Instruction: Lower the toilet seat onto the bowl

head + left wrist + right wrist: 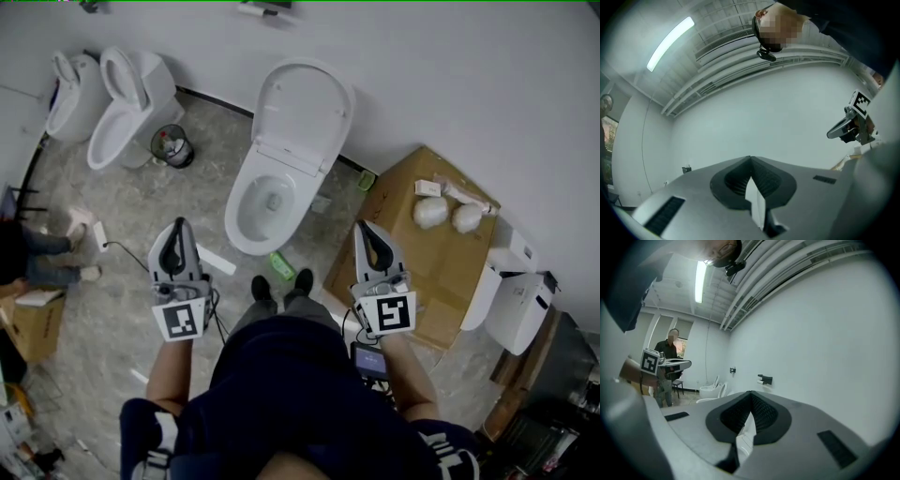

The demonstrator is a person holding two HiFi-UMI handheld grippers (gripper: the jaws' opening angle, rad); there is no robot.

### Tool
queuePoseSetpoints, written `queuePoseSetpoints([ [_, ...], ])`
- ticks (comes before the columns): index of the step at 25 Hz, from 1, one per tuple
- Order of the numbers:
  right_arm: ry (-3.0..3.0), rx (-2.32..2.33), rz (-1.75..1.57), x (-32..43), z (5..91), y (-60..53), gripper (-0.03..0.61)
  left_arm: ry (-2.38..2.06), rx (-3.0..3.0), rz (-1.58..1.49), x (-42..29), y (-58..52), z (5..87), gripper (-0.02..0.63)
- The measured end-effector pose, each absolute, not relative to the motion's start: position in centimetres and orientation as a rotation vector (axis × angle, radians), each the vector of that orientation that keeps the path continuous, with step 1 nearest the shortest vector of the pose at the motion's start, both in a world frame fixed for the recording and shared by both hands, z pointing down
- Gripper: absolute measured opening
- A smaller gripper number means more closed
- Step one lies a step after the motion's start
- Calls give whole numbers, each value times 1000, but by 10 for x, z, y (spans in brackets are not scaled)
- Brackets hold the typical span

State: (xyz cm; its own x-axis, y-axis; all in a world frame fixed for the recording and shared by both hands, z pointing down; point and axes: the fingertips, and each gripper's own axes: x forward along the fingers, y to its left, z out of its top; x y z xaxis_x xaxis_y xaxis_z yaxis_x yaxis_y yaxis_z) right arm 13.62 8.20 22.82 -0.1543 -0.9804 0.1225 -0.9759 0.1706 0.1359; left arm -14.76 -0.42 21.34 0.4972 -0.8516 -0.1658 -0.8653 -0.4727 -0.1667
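Observation:
A white toilet stands against the wall in the head view. Its seat and lid (302,112) are raised above the open bowl (265,204). My left gripper (176,223) hovers short of the bowl, to its left, with the jaws shut and nothing in them. To the right of the bowl my right gripper (367,228) is likewise shut and empty. Both point up at the wall: the left gripper view has the closed tips (751,157) against bare wall, and the right gripper view has the closed tips (751,393) the same way. Neither gripper touches the toilet.
Two more white toilets (129,101) stand at the far left with a small waste bin (172,146) beside them. A cardboard box (427,253) carrying two wrapped white bundles lies right of the bowl. A green item (282,266) lies by my feet. A person (668,357) stands behind.

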Motion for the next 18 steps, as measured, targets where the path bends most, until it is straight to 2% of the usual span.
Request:
queuePoseSetpoints([
  [18,-2239,1925,-36,139,228,91,17,1451,-2529,103,-140,9,214,25],
])
